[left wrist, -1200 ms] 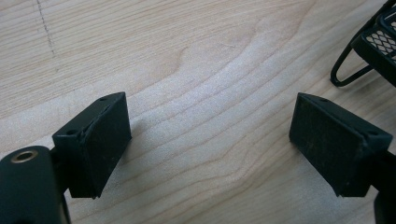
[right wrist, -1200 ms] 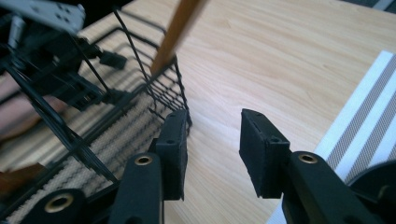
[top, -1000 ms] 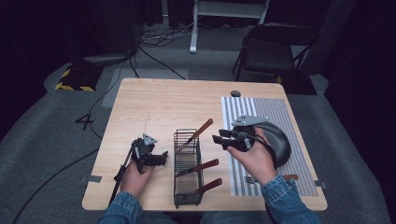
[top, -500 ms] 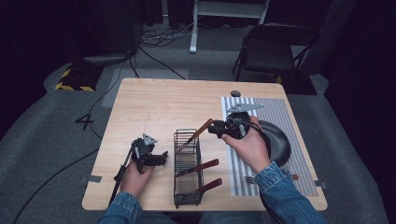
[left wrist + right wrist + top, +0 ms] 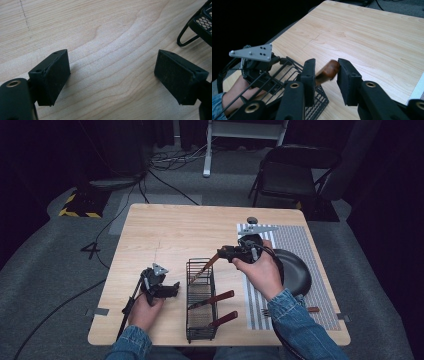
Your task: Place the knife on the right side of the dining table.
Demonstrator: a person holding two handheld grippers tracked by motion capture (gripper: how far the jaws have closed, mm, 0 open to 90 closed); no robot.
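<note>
The right tongs reach over the far end of the black wire rack, and their jaws have just been closing around the brown wooden handle of a utensil that stands slanted in the rack. In the right gripper view the handle tip lies between the two pads; it seems to touch the pad on the right side of that view, but a gap remains at the other pad, so I judge the grip is not yet complete. The handle leans up and out of the rack, which makes it easy to take from above without touching the wires.

The left tongs rest just beside the rack on the bench, near the person's side. Their jaws stand wide with nothing between them, only bare wood below. I think this hand waits there to steady the rack if needed.

The high view gives the whole layout: two more wooden-handled utensils lie in the rack, a dark plate sits on a striped placemat to the right, and a fork lies on the mat near the sleeve. The right gripper view adds how the handle sits between the pads; the left gripper view adds a corner of the rack with its wire foot
</note>
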